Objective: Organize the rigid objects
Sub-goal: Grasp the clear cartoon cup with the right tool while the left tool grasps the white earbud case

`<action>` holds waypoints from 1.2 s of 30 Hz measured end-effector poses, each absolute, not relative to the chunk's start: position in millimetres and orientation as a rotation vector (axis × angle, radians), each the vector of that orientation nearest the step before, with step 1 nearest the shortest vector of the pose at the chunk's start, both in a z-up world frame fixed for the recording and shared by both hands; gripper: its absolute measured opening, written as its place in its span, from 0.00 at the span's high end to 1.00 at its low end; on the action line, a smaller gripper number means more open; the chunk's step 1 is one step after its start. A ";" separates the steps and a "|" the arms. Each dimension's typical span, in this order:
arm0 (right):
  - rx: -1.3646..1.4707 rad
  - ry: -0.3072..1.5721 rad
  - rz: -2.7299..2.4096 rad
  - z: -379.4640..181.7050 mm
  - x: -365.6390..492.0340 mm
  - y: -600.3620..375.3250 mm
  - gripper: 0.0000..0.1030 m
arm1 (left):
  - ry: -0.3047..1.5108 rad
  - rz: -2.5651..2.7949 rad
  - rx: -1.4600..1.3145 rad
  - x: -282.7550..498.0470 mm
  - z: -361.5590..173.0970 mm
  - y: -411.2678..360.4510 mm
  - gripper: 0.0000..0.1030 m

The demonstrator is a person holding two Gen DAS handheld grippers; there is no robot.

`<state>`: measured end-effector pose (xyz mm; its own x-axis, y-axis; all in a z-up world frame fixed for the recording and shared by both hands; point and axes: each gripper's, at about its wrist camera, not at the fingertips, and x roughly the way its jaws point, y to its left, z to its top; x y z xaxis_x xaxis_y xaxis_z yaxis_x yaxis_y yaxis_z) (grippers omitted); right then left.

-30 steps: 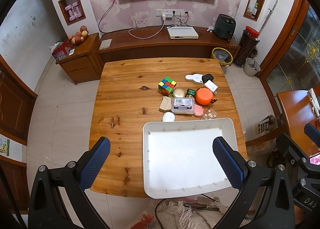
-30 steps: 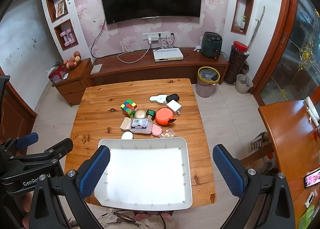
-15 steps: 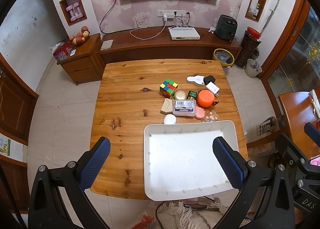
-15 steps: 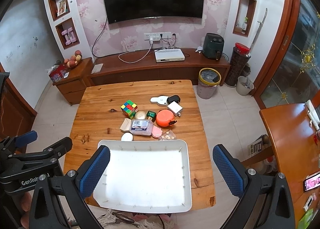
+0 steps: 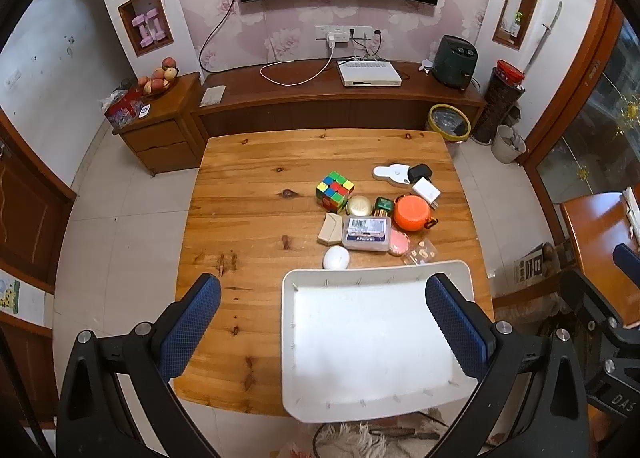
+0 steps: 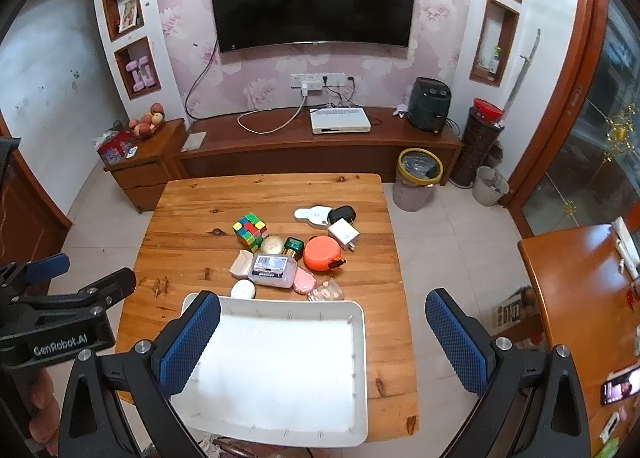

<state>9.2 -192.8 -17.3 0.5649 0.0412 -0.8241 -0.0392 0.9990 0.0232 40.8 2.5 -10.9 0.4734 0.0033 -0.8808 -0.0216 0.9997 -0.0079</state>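
Both grippers hang high above the wooden surface (image 5: 248,193), tipped downward so each camera looks over the whole scene. The left gripper (image 5: 320,322) has its blue-padded fingers (image 5: 192,322) spread wide apart with nothing between them; it sits over the near edge, one finger above bare wood and the other above the white tray (image 5: 372,398). The right gripper (image 6: 320,338) is likewise wide apart and empty, its left finger above the tray's near left corner and its right finger (image 6: 456,342) out past the surface's right edge, over the floor. In the right wrist view, the left gripper's black body shows at the far left, held level beside the surface.

The tray lies at the near edge and holds nothing. Just beyond its far rim the rigid objects sit clustered: a white rounded piece (image 5: 336,258) touching or almost touching the rim, a clear plastic box (image 5: 366,233), a beige box (image 5: 330,229), a pink disc (image 5: 399,242), an orange round container (image 5: 412,213), a colour cube (image 5: 335,190), and farther back a white charger (image 5: 425,190) beside a black adapter (image 5: 419,171)
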 end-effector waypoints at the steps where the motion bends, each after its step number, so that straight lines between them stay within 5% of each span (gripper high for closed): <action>1: 0.002 0.965 0.054 -19.0 12.0 -196.0 0.00 | 1.077 0.017 -0.027 44.4 -11.7 1.7 0.01; 21: 0.075 1.035 0.127 -73.4 77.0 -262.8 0.00 | 1.154 0.123 -0.034 90.5 -62.7 -9.2 0.01; 36: 0.147 1.322 0.027 -175.9 138.3 -248.9 0.00 | 1.427 0.035 0.135 154.6 -183.9 -12.7 0.01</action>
<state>138.3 -248.9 -175.9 0.2475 0.1039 -0.9633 0.0637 0.9903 0.1231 154.6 -12.7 -183.9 0.1440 0.1056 -0.9839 0.0566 0.9918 0.1147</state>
